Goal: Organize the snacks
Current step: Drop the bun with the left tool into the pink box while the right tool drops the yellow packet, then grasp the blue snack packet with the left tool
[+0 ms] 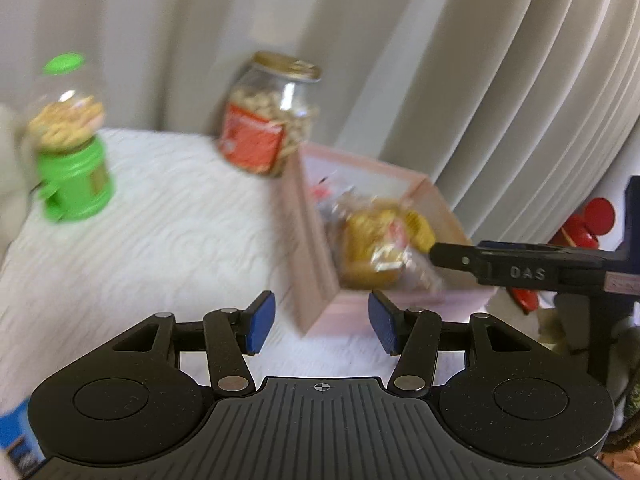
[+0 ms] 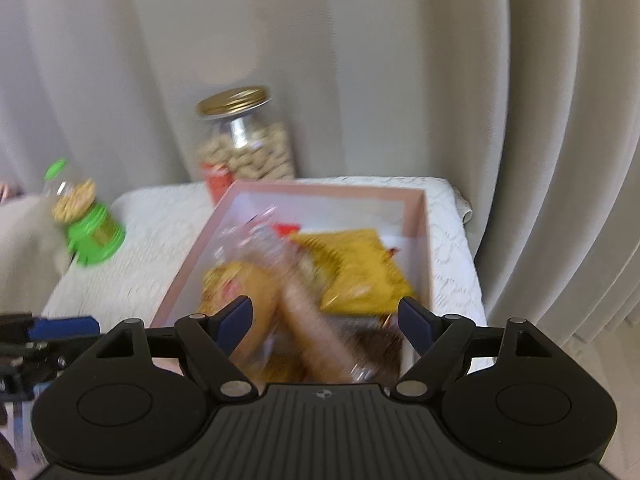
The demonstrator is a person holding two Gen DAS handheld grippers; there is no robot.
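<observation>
A pink open box (image 2: 192,264) stands on the white cloth-covered table (image 2: 452,240), with a yellow snack bag (image 2: 360,268) and other packets inside. My right gripper (image 2: 326,324) hovers over the box's near end, jaws wide. A blurred clear-wrapped brownish packet (image 2: 304,320) lies between them, and neither pad presses on it. In the left wrist view the pink box (image 1: 316,240) shows its corner just beyond my left gripper (image 1: 322,324), which is open and holds nothing. A finger of the right gripper (image 1: 460,260) reaches over the yellow bag (image 1: 372,248).
A glass peanut jar (image 2: 244,144) with a gold lid and red label stands behind the box. A green candy dispenser (image 1: 72,152) sits at the table's left. Pale curtains hang behind. Red objects (image 1: 592,220) lie right; a blue box (image 1: 16,436) lies near left.
</observation>
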